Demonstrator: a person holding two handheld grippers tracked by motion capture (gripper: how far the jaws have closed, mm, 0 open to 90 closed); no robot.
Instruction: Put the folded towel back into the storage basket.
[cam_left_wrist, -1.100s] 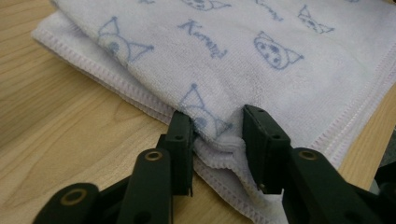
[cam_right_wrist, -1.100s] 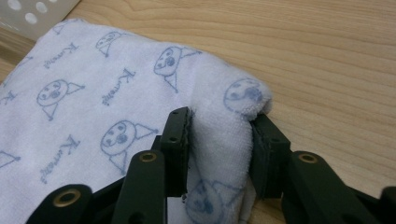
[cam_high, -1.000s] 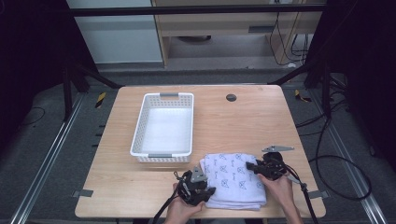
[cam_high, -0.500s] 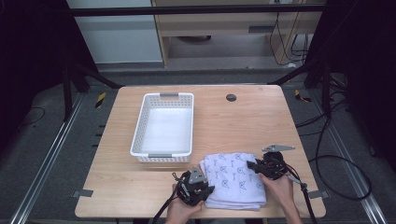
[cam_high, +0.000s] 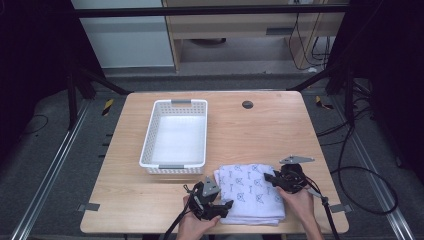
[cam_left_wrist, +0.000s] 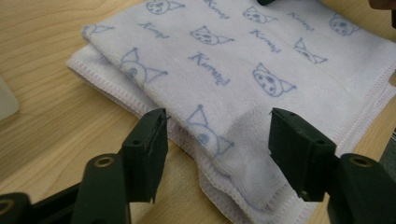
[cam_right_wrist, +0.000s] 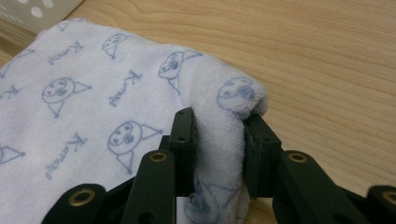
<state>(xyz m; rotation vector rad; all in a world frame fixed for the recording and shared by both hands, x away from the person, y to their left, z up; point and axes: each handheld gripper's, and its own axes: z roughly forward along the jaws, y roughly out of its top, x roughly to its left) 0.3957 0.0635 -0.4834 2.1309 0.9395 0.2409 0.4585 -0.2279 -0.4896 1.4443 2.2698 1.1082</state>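
A folded white towel printed with blue cat faces lies near the table's front edge. In the left gripper view the towel has stacked layers, and my left gripper is open with its jaws on either side of the towel's near edge. In the high view my left gripper sits at the towel's front left corner. My right gripper is shut on a pinched fold of the towel at its edge. From above, my right gripper is at the towel's right side.
A white perforated basket stands left of centre, just behind the towel. A small dark round hole marks the far middle of the wooden table. Cables trail off the table's front edge. Bare wood lies right and far of the towel.
My left gripper has edged forward to the towel's front left corner. The right gripper has stayed at the towel's right edge.
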